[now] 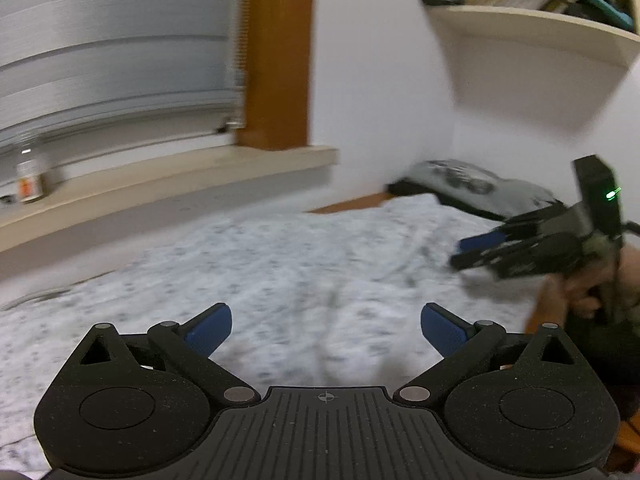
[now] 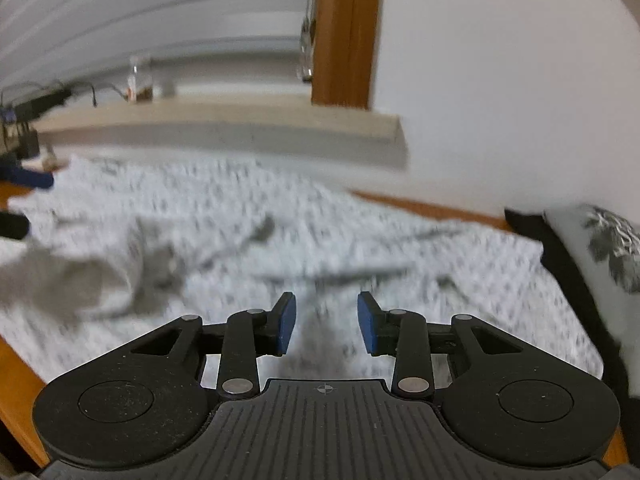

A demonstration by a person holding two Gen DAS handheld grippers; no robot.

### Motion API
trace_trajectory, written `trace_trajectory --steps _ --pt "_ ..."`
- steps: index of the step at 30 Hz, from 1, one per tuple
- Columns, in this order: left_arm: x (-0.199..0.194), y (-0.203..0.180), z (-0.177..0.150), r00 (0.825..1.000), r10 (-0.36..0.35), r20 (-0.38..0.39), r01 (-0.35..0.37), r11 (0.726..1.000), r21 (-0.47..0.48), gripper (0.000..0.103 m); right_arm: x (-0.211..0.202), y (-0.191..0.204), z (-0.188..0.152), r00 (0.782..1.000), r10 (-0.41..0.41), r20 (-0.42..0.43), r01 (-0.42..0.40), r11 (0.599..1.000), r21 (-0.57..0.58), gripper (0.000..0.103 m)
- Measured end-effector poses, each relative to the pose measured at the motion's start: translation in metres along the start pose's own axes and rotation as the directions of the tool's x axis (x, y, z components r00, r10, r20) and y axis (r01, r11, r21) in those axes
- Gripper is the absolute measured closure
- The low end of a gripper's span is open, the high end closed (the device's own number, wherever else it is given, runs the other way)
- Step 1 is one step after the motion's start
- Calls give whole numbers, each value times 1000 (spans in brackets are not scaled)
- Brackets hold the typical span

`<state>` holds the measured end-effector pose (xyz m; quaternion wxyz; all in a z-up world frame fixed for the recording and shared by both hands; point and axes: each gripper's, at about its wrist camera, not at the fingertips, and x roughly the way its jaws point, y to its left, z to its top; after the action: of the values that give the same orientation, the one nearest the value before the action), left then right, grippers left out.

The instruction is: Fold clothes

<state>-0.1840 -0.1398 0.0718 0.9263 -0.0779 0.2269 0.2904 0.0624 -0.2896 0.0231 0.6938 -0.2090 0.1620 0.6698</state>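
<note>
A white cloth with a fine grey speckle (image 1: 304, 248) lies spread over a wooden surface and fills the lower half of both views. In the right wrist view the cloth (image 2: 280, 220) shows long creases and a bunched fold at its left (image 2: 100, 276). My left gripper (image 1: 326, 328) hovers over the cloth, jaws wide open and empty. A hand holds my right gripper (image 1: 468, 252) at the right, above the cloth's far side. In its own view the right gripper (image 2: 326, 324) has its blue pads apart with nothing between them. A blue fingertip of the left gripper (image 2: 34, 179) shows at the far left.
A grey patterned pillow (image 1: 460, 180) with a black edge lies in the far right corner by the wall. The pale windowsill (image 1: 168, 180) runs behind the cloth, and a small bottle (image 1: 30, 184) stands on it. A shelf of books (image 1: 532, 28) hangs above the pillow. Wooden surface (image 2: 24, 392) shows beside the cloth.
</note>
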Motion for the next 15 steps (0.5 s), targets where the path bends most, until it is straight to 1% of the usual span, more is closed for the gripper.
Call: trace_trajectory --steps 2,4,5,6,7,8,9,10,12,15 --pt "11 -8 0 1000 -2 -23 2 1000 30 4 1 3 -11 1000 -3 -2 3 1000 8 68" --pt "22 -14 -1 999 10 -44 -7 998 56 8 0 4 -20 1000 -12 5 12 1000 21 66" --pt "27 -14 -1 998 17 -56 -13 998 62 18 -1 5 -24 1000 -16 10 16 999 30 65" --pt "31 -12 0 997 23 -69 -19 998 61 34 0 5 -26 1000 -19 17 18 999 38 62" --pt "33 -9 1 997 25 -76 -21 998 57 54 0 4 -27 999 -21 24 20 999 46 59" --pt "33 -4 2 996 24 -81 -20 999 47 68 1 3 -28 999 -23 28 21 998 53 58" --pt "31 4 4 996 16 -82 -14 1000 26 93 2 1 -28 999 -24 33 22 998 60 55" --pt "27 12 8 997 9 -77 -9 1000 3 96 3 0 -29 999 -25 38 22 997 70 54" --pt "8 31 16 999 2 -40 -4 999 -54 97 4 -3 -30 999 -21 46 16 996 89 54" --pt "-33 68 31 999 30 39 -24 989 -148 97 1 1 -33 997 -40 64 35 997 75 54"
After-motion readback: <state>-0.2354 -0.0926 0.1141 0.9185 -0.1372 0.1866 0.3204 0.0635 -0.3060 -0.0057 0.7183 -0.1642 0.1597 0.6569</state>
